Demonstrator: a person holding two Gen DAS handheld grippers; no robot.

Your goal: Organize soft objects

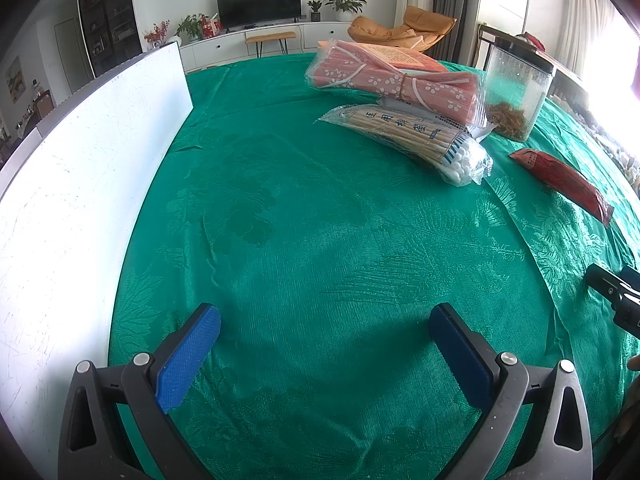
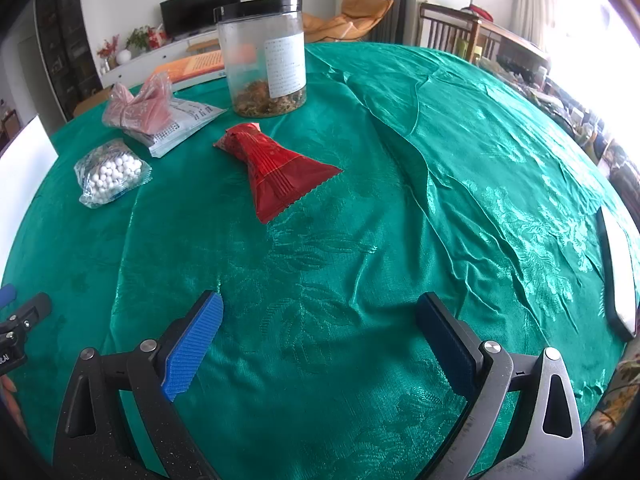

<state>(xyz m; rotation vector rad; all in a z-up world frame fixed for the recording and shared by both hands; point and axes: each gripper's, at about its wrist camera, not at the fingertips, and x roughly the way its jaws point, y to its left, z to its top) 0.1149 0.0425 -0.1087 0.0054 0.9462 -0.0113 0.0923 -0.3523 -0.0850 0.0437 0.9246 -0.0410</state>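
Note:
A red foil packet (image 2: 276,168) (image 1: 564,180) lies flat on the green tablecloth (image 2: 360,240), ahead of my right gripper (image 2: 320,312), which is open and holds nothing. A clear bag of cotton swabs (image 2: 110,174) (image 1: 412,142) lies to the left. Behind it rests a pink flowered bundle in plastic (image 2: 138,106) (image 1: 394,80) on a white printed pouch (image 2: 184,122). My left gripper (image 1: 325,322) is open over bare cloth (image 1: 320,220), well short of these things. The right gripper's black body (image 1: 616,294) shows at the left wrist view's right edge.
A clear jar with a black lid (image 2: 264,56) (image 1: 516,92) stands behind the red packet. A white board (image 1: 80,184) stands upright along the left of the table. An orange booklet (image 2: 192,64) lies at the back. A white, dark-rimmed strip (image 2: 620,276) sits at the right table edge.

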